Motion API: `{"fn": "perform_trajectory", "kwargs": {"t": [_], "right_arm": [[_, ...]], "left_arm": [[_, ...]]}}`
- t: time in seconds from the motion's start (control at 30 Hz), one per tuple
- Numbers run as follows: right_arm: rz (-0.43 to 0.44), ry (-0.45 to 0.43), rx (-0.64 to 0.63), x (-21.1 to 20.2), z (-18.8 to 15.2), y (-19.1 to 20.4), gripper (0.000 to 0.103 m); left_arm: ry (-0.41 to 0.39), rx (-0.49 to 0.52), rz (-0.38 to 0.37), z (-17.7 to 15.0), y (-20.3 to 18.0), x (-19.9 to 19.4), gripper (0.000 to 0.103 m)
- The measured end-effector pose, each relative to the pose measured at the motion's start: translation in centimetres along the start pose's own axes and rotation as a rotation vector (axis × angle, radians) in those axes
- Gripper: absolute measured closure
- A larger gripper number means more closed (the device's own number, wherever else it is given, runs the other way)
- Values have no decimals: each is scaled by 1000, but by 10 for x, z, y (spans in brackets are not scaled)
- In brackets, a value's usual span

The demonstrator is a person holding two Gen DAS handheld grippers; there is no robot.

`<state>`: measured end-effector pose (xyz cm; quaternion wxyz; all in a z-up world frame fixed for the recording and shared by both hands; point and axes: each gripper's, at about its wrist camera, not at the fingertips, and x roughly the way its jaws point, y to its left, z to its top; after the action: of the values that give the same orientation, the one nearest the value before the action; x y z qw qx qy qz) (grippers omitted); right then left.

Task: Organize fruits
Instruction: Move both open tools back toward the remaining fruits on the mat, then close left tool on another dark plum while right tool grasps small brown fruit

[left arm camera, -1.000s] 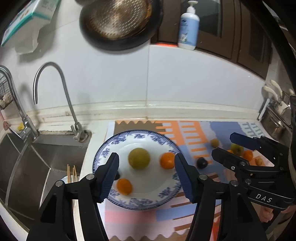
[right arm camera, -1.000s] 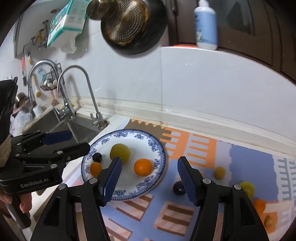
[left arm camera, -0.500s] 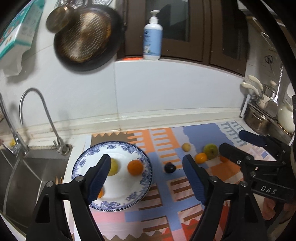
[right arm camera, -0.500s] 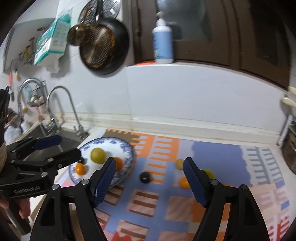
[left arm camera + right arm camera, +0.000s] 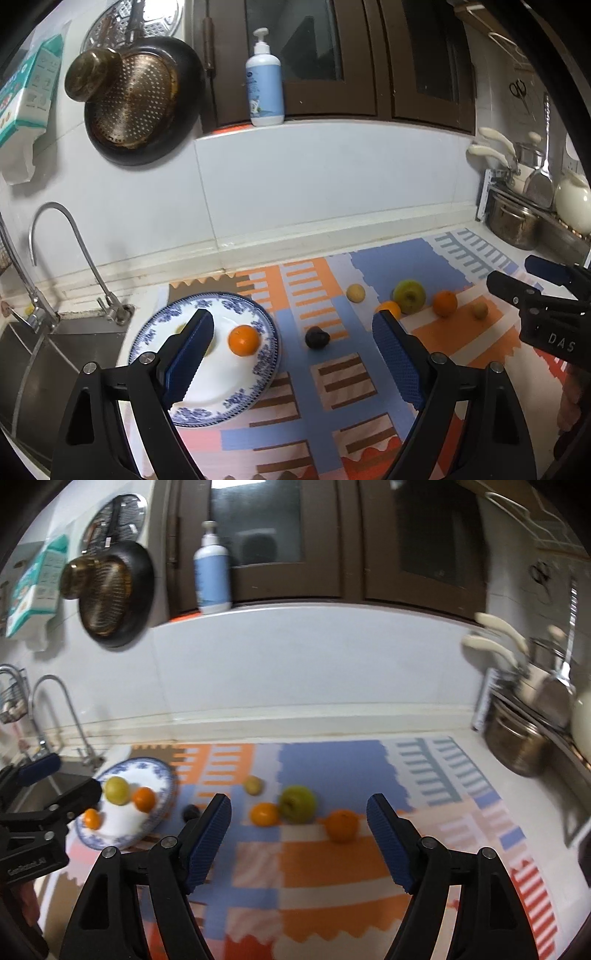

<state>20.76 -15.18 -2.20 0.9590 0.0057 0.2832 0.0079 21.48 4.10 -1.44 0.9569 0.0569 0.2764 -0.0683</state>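
— Where was the fruit?
— Three pieces sat on the blue-patterned plate point(image 5: 162, 805); a green apple point(image 5: 297, 804) and two oranges lay right of it on the mat point(image 5: 332, 864).
— The jaws?
— Left gripper point(image 5: 291, 363) was opening, right gripper point(image 5: 298, 843) released, both empty.

Readable lettering, two items only.

"DAS" in pale capitals on the black body of the right gripper point(image 5: 546, 295), seen at the right edge of the left wrist view.

"GenRobot.AI", small pale print on the black body of the left gripper point(image 5: 55, 782), at the left edge of the right wrist view; slightly blurred.

Pump bottle point(image 5: 265, 83) on the far ledge: blue label, print too small to read. Teal and white box point(image 5: 26, 92) on the far left wall: printing illegible.
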Motion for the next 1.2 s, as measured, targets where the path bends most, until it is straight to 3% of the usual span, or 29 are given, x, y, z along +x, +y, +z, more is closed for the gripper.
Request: {"fn": "perform_trajectory", "kwargs": {"t": [0.47,0.63,0.83,1.2], "right_arm": [[-208,-3,10,12,-31,-23,27],[-233,29,51,25,-35,-33,27],[-244,86,120,47,-40,-44,27],[-247,179,251,88,-49,-64,28]], "left_arm": [[43,47,17,-31,-18,35,15],[65,66,8,-34,-22,54,16],[83,92,1,-31,-27,80,31],[171,100,-7,-34,-32,122,45]]}}
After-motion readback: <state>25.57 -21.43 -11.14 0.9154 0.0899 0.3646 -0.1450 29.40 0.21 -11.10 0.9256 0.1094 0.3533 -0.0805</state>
